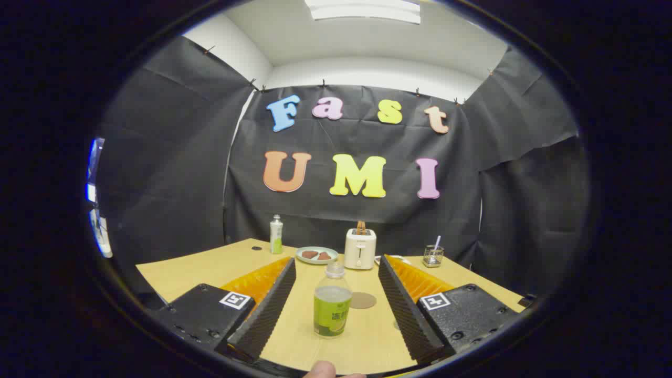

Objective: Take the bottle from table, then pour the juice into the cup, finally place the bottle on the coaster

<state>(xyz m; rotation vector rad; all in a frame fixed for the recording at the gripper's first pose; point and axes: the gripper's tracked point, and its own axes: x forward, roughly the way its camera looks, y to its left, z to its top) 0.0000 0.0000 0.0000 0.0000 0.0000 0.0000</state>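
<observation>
Approach to bottle: gripper spread wide, nothing held yet.

Table (pixel 210 268) carries everything; the task's bottle (pixel 332 302) stands upright and uncapped near the table's near edge, between the two fingers of the gripper (pixel 336 310) but touching neither. Jaws stand well apart on either side of it. Toaster (pixel 360 248) and plate (pixel 316 255) sit toward the far edge, with a second bottle (pixel 276 234) near the far left corner and a small glass (pixel 433 255) toward the far right. Coaster (pixel 363 300) lies just beyond and right of the task's bottle. Judgement: keep the bottle centred between the fingers, close evenly on the labelled body below the shoulder, squeeze gently since thin plastic may buckle, lift straight up to avoid spilling.
</observation>
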